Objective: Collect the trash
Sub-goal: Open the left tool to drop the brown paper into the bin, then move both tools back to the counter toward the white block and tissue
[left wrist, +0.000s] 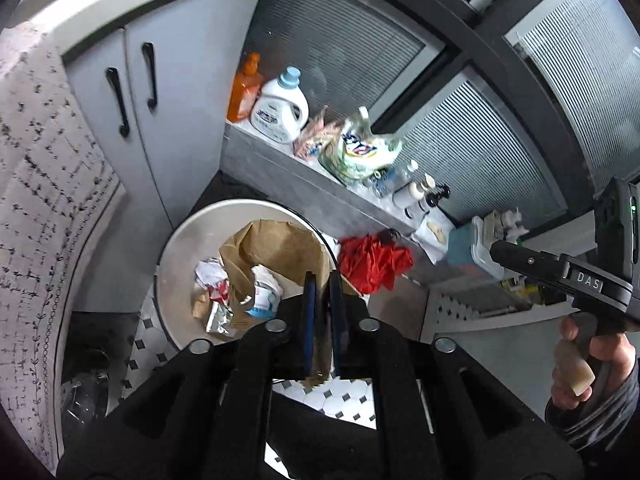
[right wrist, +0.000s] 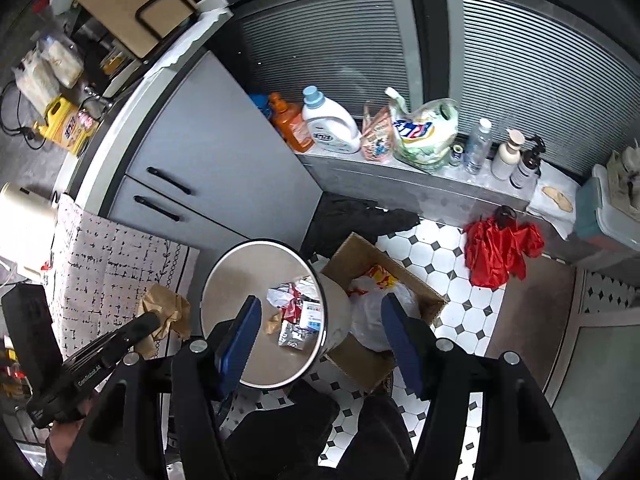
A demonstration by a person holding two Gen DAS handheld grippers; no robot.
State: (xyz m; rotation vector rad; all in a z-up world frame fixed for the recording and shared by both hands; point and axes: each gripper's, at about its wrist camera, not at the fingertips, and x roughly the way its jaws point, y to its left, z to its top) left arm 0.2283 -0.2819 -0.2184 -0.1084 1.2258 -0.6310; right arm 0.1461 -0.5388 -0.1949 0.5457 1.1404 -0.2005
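A round pale bin (left wrist: pixel 172 264) (right wrist: pixel 216 280) stands on the tiled floor with crumpled wrappers (right wrist: pixel 296 316) at its bottom. My left gripper (left wrist: pixel 324 304) (right wrist: pixel 154 320) is shut on a crumpled brown paper bag (left wrist: pixel 276 248) (right wrist: pixel 168 308). In the right wrist view it hangs just left of the bin's rim. My right gripper (right wrist: pixel 322 340) (left wrist: pixel 504 252) hovers over the bin's right side, pointing steeply down. It is open, with nothing between its blue pads (right wrist: pixel 240 336).
A cardboard box (right wrist: pixel 348 256) holding a white plastic bag sits right of the bin, with a black cloth (right wrist: pixel 352 216) behind. A red bag (right wrist: pixel 500 252) lies by the grey ledge (right wrist: pixel 400 184) of detergent bottles. Grey cabinet doors (right wrist: pixel 192 168) and a patterned tablecloth (right wrist: pixel 112 264) stand left.
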